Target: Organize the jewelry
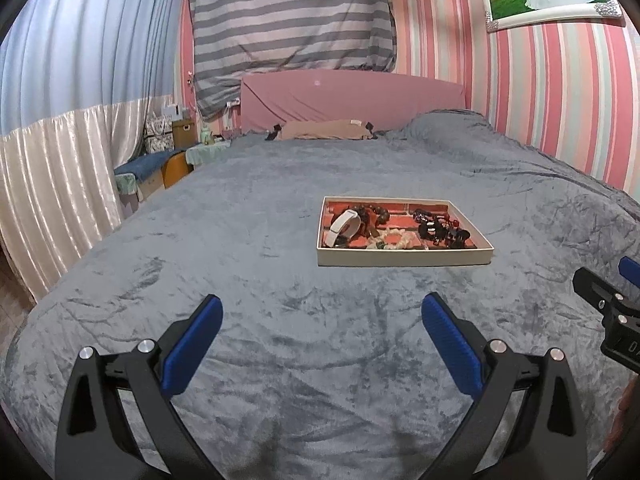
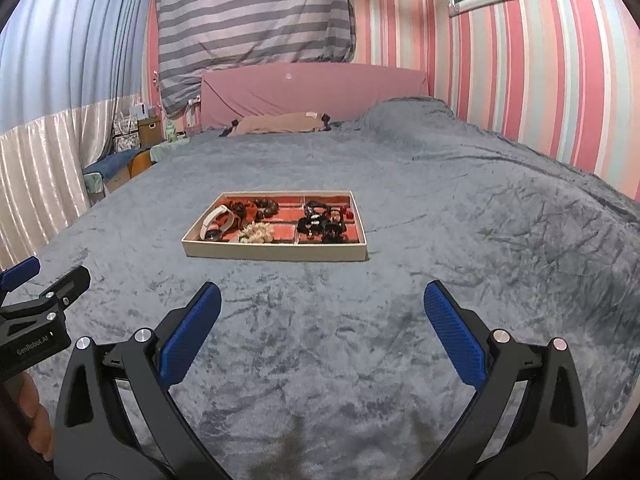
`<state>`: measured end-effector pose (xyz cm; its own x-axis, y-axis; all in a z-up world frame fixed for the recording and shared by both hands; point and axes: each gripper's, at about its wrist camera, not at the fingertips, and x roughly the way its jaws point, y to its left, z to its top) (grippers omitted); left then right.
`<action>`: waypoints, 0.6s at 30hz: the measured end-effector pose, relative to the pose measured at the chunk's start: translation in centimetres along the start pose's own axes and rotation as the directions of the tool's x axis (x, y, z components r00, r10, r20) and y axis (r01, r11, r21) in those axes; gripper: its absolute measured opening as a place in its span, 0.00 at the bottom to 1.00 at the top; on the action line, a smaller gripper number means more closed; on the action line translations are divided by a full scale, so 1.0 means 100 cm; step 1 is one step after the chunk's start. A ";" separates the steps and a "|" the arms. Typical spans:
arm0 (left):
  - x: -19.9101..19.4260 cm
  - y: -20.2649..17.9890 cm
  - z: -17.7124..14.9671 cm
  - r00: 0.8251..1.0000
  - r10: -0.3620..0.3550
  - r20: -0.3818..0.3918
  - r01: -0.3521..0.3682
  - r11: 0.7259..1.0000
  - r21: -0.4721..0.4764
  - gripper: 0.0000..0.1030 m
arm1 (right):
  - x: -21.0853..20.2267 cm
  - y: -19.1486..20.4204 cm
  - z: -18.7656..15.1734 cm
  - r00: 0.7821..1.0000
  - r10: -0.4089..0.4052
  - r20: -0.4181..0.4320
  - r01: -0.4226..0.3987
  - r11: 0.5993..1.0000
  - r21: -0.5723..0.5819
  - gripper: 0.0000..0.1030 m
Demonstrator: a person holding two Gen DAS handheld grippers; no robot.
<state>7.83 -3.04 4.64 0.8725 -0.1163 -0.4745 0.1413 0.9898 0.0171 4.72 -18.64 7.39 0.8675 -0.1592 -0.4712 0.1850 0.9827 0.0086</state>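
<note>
Nearest the left wrist camera, the left gripper (image 1: 322, 326) fills the bottom of the frame with its blue pads (image 1: 192, 346) spread wide and nothing between them, hovering over the grey blanket (image 1: 200, 240). Right of centre sits the jewelry tray (image 1: 404, 258), well apart from the fingers, its red lining showing a white band (image 1: 342, 226) at left, pale beads (image 1: 394, 240) along the near edge and a dark tangled cluster (image 1: 440, 228) at right. At the right edge, part of the right gripper (image 1: 608, 300) enters.

From the right wrist view, the right gripper (image 2: 322, 316) is likewise spread apart and empty at the bottom of the frame; the tray (image 2: 276, 250) lies left of centre.

These pieces look light and small. Bead strands are probably limp and slippery, so pinching across a strand seems best. Tangled pieces may drag neighbours along.
</note>
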 end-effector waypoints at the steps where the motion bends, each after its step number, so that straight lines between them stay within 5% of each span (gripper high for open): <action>1: -0.001 0.000 0.000 1.000 0.001 0.005 -0.001 1.000 0.001 0.95 | -0.002 0.001 0.001 1.000 0.000 0.006 0.000 1.000 -0.004 0.96; 18: -0.007 -0.001 -0.001 1.000 0.001 0.021 -0.001 1.000 -0.005 0.95 | -0.010 0.006 0.002 0.999 -0.005 0.033 0.006 1.000 -0.018 0.96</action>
<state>7.11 -3.03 4.88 0.8823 -0.1169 -0.4560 0.1379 0.9904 0.0131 4.01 -17.88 8.03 0.8813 -0.1673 -0.4419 0.1817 0.9833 -0.0099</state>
